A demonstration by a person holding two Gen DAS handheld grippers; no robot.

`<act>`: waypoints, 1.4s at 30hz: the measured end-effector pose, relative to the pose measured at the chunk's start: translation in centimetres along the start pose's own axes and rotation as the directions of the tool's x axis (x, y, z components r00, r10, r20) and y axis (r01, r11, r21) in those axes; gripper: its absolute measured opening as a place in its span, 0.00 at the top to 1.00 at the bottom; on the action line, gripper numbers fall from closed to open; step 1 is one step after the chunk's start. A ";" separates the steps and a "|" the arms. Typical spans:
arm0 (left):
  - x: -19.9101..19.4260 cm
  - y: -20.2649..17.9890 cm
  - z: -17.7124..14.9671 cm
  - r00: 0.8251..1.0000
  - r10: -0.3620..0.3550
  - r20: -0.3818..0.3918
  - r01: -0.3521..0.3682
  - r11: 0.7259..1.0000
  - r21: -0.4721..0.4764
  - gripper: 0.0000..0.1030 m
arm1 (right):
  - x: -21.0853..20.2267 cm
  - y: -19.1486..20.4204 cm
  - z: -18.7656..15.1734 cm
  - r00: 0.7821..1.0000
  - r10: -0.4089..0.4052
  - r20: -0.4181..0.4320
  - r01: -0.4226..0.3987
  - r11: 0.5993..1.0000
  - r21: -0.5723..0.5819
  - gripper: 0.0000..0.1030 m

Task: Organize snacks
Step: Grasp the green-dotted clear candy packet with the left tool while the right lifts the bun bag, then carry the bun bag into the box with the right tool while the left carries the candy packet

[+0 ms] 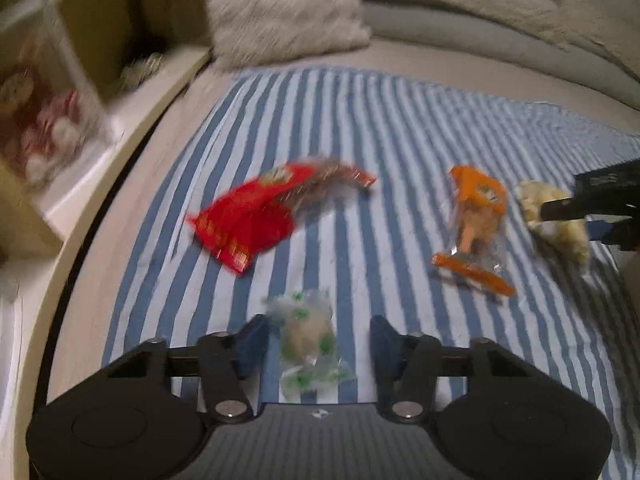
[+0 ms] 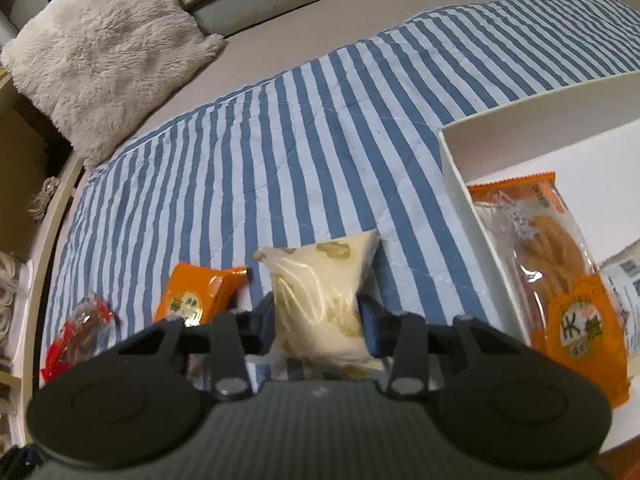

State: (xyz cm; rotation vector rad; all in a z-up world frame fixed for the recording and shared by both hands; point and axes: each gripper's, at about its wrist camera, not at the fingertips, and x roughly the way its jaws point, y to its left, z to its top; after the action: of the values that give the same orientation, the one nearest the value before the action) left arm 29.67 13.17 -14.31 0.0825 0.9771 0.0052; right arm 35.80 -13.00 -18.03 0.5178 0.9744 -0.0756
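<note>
Right gripper (image 2: 318,320) jaws clamp cream packet (image 2: 320,300) — left gripper (image 1: 316,344) jaws wide.

The red snack packet (image 1: 256,218) is smeared by motion blur, its print unreadable. The right gripper (image 1: 560,210) is cut off at the frame's edge. The white box (image 2: 456,184) is clipped at the right, and a pale packet (image 2: 624,300) inside is barely seen.

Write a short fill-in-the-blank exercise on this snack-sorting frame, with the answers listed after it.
1. The right gripper is shut on the ____ packet.
2. The left gripper is ____, with the green-and-clear candy packet between its fingers.
3. The white box already holds a large ____ snack pack.
4. The snacks lie on a blue-and-white ____ cloth.

Answers: cream; open; orange; striped
</note>
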 end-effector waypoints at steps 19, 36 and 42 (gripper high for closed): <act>-5.9 0.2 0.6 0.993 -0.049 0.105 0.065 0.987 -0.150 0.70 | -10.6 -1.9 1.1 0.990 0.120 0.072 -0.103 0.973 -0.204 0.60; -11.6 -7.9 2.5 0.943 -0.212 0.256 0.240 0.967 -0.087 0.70 | -22.2 -10.0 2.1 0.973 0.151 0.172 -0.093 0.947 -0.306 0.60; -12.3 -11.7 3.1 0.920 -0.279 0.276 0.302 0.952 -0.045 0.70 | -24.8 -12.4 1.8 0.968 0.139 0.208 -0.066 0.944 -0.324 0.60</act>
State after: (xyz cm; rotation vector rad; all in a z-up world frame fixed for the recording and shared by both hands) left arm 24.95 0.79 -3.29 -0.1413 0.7104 -0.2323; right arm 19.53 -28.84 -2.01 0.2572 0.7137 0.1124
